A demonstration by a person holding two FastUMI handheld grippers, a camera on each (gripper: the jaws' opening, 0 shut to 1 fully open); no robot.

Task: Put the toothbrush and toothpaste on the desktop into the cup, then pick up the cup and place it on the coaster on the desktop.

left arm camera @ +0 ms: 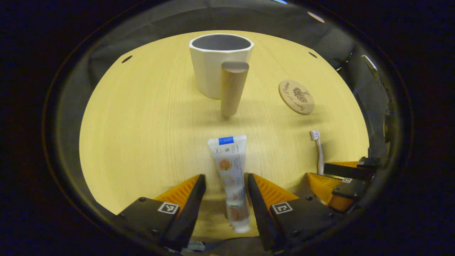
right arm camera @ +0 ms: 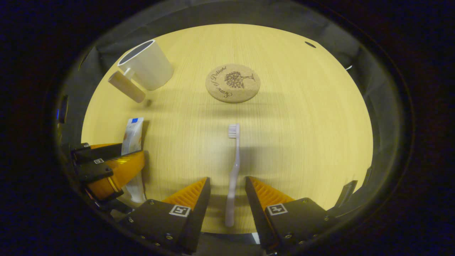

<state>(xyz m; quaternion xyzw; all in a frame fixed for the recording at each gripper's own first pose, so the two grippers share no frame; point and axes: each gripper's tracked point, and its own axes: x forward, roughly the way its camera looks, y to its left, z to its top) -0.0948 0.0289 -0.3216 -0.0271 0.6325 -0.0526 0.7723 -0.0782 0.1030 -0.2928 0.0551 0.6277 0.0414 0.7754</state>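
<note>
One toothpaste tube lies flat on the pale wood worktop, its length running straight away from the left claw. That claw's two fingers stand apart on either side of the tube's lower half, with worktop showing between each finger and the tube, so nothing is clamped. In the right gripper view the same tube lies at the left edge, between the fingers of the left claw.

One toothbrush lies on the worktop with its bristle head pointing away and its handle between the fingers of the right claw. Those fingers are also spread, a gap on each side of the handle. In the left gripper view the toothbrush lies at the right, its handle end running in between the fingers of the right claw.

One white cup stands upright farther back, its mouth open, with a single round wooden peg handle on its near side. One round cork coaster with a printed tree lies flat beyond the toothbrush, well apart from the cup.
</note>
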